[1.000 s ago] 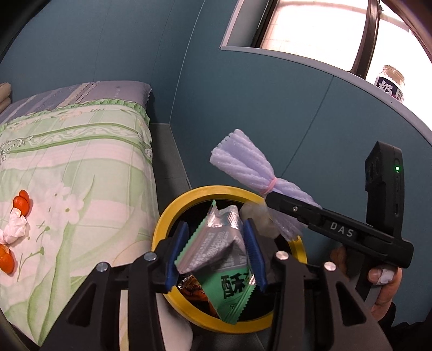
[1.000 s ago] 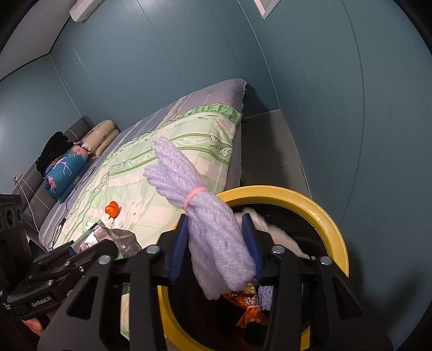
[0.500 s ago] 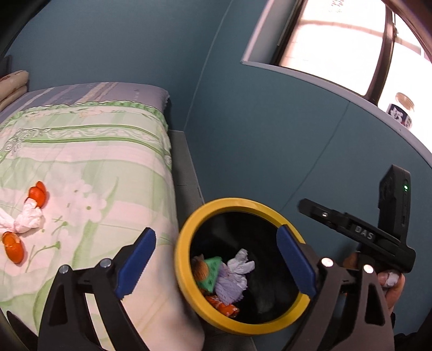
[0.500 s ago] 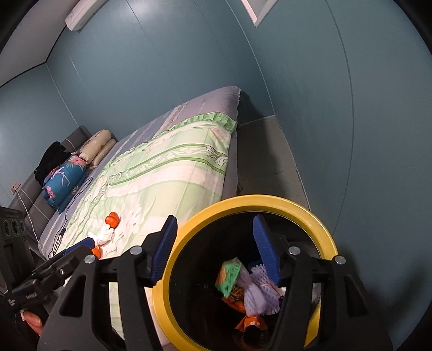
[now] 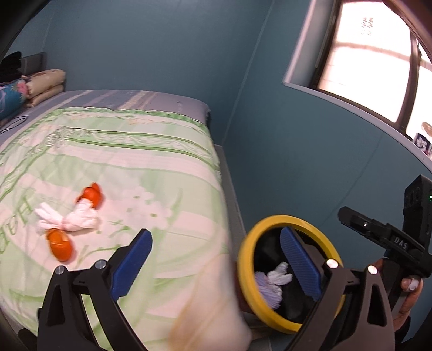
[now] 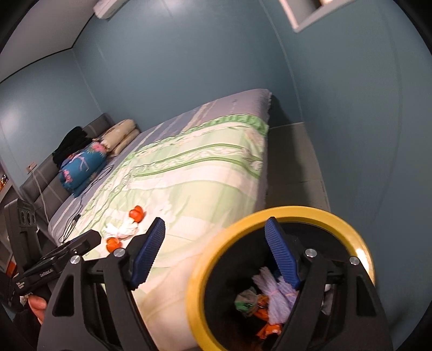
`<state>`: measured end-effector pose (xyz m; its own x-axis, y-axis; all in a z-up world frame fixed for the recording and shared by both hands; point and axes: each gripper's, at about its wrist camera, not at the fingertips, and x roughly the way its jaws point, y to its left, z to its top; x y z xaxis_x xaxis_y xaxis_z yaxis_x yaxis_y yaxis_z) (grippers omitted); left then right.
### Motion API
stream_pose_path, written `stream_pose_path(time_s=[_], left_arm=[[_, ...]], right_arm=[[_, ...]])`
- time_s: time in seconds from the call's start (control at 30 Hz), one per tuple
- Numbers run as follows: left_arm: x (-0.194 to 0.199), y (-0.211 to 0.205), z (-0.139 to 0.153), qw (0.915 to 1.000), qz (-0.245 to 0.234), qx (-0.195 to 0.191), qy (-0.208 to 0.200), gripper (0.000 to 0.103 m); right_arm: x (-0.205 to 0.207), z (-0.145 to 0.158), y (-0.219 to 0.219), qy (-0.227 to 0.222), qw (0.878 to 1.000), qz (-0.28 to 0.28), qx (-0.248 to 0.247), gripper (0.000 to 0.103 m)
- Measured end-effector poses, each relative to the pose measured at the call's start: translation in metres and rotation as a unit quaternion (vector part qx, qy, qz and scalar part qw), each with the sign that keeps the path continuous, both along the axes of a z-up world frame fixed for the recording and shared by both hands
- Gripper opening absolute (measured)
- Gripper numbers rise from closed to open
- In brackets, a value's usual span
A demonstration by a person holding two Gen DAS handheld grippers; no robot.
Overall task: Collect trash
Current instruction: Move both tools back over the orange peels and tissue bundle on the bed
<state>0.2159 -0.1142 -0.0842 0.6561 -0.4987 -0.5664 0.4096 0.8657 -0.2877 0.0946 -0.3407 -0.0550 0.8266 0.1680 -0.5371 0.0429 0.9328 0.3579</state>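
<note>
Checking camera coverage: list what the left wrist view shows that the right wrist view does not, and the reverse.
Left wrist only: the bright window and a jar on its sill.

Right wrist only: the wall air conditioner and a green wrapper deep in the bin.

Both: yellow-rimmed bin holding purple foam netting, orange peels and a white tissue on the bed, both grippers open.

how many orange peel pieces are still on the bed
2. One orange peel piece lies at the far end of the crumpled white tissue, the other at its near end. More may be hidden.
</note>
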Motion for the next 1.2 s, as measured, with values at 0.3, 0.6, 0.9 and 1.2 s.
stream_pose_path(time_s=[0.3,0.6,0.9,1.2], left_arm=[[0.013,0.068,-0.014,0.9979,0.063,0.013,0.001,0.093],[0.033,0.133,-0.045,0.9918,0.122,0.016,0.032,0.093],[0.053,0.170,-0.082,0.9853,0.154,0.007,0.073,0.093],[0.073,0.182,-0.099,0.9797,0.180,-0.005,0.089,0.093]], right_arm=[[0.043,-0.004,0.057,0.016,0.998,0.056,-0.005,0.076],[0.089,-0.014,0.121,0.037,0.993,0.107,-0.017,0.076],[0.126,-0.030,0.168,0.058,0.988,0.142,-0.028,0.076],[0.156,-0.041,0.193,0.069,0.984,0.160,-0.039,0.076]])
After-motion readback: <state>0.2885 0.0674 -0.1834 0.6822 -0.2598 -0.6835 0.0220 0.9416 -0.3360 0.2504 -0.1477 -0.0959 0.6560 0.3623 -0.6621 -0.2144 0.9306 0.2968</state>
